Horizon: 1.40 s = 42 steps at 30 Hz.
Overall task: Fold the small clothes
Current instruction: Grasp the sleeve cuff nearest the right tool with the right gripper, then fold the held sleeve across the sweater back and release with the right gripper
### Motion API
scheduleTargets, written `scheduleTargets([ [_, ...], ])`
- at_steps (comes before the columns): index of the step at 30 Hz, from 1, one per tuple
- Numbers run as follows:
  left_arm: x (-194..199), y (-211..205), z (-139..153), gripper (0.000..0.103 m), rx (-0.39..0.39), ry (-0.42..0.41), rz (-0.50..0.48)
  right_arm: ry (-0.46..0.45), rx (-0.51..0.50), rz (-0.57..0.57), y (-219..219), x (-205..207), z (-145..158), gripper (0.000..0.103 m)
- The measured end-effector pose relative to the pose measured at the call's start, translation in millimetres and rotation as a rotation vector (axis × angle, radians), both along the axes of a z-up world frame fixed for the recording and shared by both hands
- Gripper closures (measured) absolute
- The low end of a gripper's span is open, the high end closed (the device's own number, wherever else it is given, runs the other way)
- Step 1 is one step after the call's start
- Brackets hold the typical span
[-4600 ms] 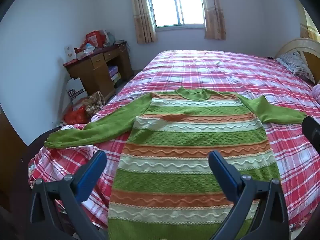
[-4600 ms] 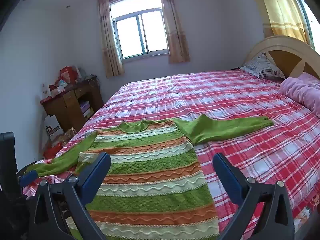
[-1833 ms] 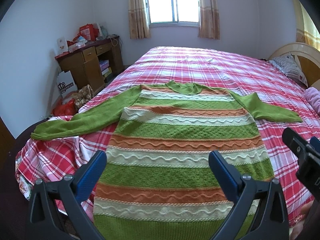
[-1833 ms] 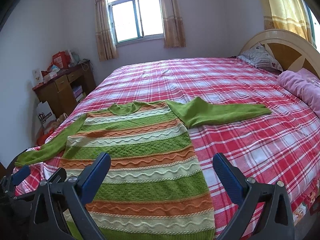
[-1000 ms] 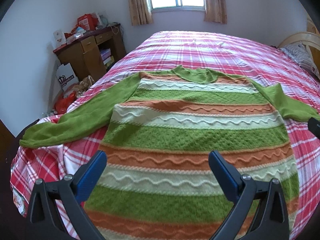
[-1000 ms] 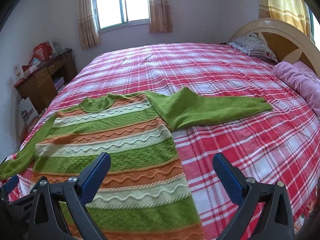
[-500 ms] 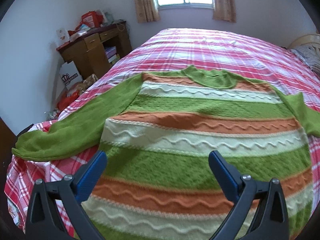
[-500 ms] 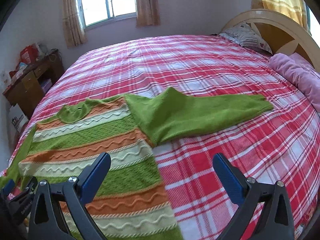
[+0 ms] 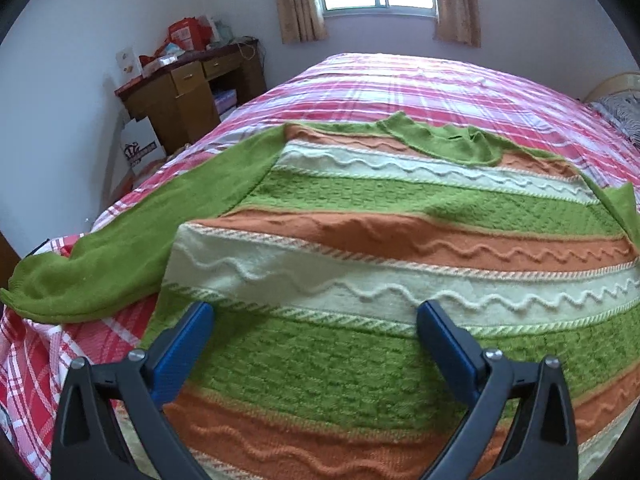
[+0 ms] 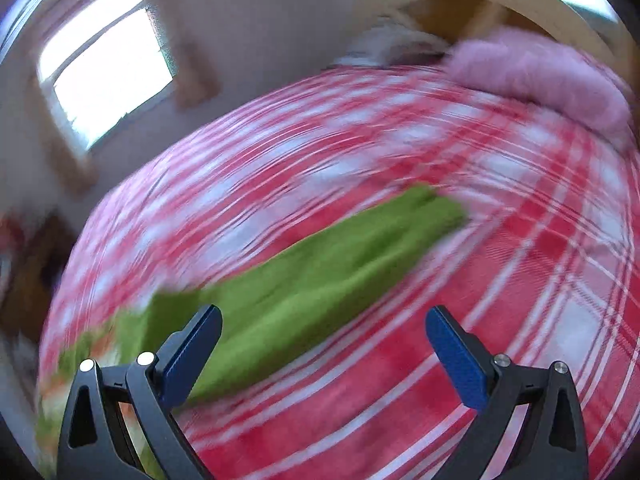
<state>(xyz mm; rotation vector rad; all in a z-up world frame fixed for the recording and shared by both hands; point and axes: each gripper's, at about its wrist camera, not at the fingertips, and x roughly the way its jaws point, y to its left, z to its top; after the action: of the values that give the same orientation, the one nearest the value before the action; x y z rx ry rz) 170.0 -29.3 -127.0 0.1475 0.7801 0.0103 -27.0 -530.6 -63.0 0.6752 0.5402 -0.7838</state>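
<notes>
A knitted sweater [image 9: 400, 240] with green, orange and cream stripes lies flat on the bed, neck towards the window. Its plain green left sleeve [image 9: 132, 236] stretches out to the bed's left corner. My left gripper [image 9: 314, 316] hovers open just above the sweater's body, blue pads wide apart, nothing held. The right wrist view is blurred by motion. There the green right sleeve [image 10: 320, 280] lies stretched across the bedspread, cuff to the upper right. My right gripper [image 10: 324, 320] is open over the sleeve, with its left pad above the green cloth.
The bed has a red and white plaid cover [image 9: 420, 80]. A wooden desk [image 9: 188, 92] with clutter stands at the left wall, a white bag [image 9: 138, 148] beside it. A pink blanket [image 10: 540, 72] and the wooden headboard [image 10: 520, 4] are at the far right.
Both grippers have moved forward and lower towards the sweater. The left one went over the body. The right one swung right over the right sleeve, blurring its view. Both stayed open.
</notes>
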Motion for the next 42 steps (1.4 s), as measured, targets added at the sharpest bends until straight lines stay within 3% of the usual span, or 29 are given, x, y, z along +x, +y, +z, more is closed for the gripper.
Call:
scheduleTargets([
  [1,-0.1,0.3,-0.4,0.000,-0.001,-0.003,0.000,-0.004,0.020,-0.027,-12.2,-4.2,-3.0,0.005],
  [3,0.6,1.6,-1.4,0.000,-0.016,-0.002,-0.003,-0.007,0.090,-0.072,-47.3,-9.2,-15.3,0.031],
  [5,4.1,6.3,-2.7,0.000,-0.058,0.008,-0.002,-0.031,0.203,-0.072,-77.8,-5.3,-34.6,0.044],
  [7,5.9,10.9,-3.4,0.000,-0.103,0.016,-0.004,-0.092,0.267,-0.083,-95.9,-2.8,-46.3,0.044],
  [11,5.4,7.7,-3.4,0.000,-0.085,0.009,0.000,-0.120,0.252,-0.045,-105.5,14.1,-44.8,0.044],
  [16,4.6,6.6,-3.0,0.000,-0.079,0.009,0.007,-0.023,0.204,0.004,-107.9,32.0,-44.3,0.044],
  [17,4.7,6.7,-2.9,0.000,-0.079,0.009,0.007,0.012,0.179,0.017,-106.4,35.6,-43.0,0.050],
  [18,4.5,5.5,-2.9,0.000,-0.079,0.008,0.007,0.065,0.140,0.035,-104.4,41.2,-41.6,0.081],
  [19,4.6,6.8,-2.8,0.000,-0.080,0.010,0.006,0.086,0.144,0.064,-106.3,45.0,-44.0,0.097],
  [25,3.6,6.9,-1.3,0.000,-0.086,0.010,0.006,-0.049,0.217,0.041,-107.3,19.2,-39.6,0.097],
  [31,3.1,9.7,-0.3,0.000,-0.092,0.014,0.003,-0.177,0.060,0.078,-63.4,9.1,41.1,0.097],
  [34,4.4,10.8,1.6,0.000,-0.098,0.034,-0.014,-0.243,-0.032,0.159,-25.9,18.1,95.5,0.097],
  [37,2.8,15.2,5.9,0.000,-0.120,0.080,-0.043,-0.276,-0.109,0.315,31.3,41.7,143.0,0.097],
  [42,-9.3,41.7,18.6,0.000,-0.234,0.102,-0.021,-0.272,-0.109,0.563,136.1,88.5,158.6,0.097],
])
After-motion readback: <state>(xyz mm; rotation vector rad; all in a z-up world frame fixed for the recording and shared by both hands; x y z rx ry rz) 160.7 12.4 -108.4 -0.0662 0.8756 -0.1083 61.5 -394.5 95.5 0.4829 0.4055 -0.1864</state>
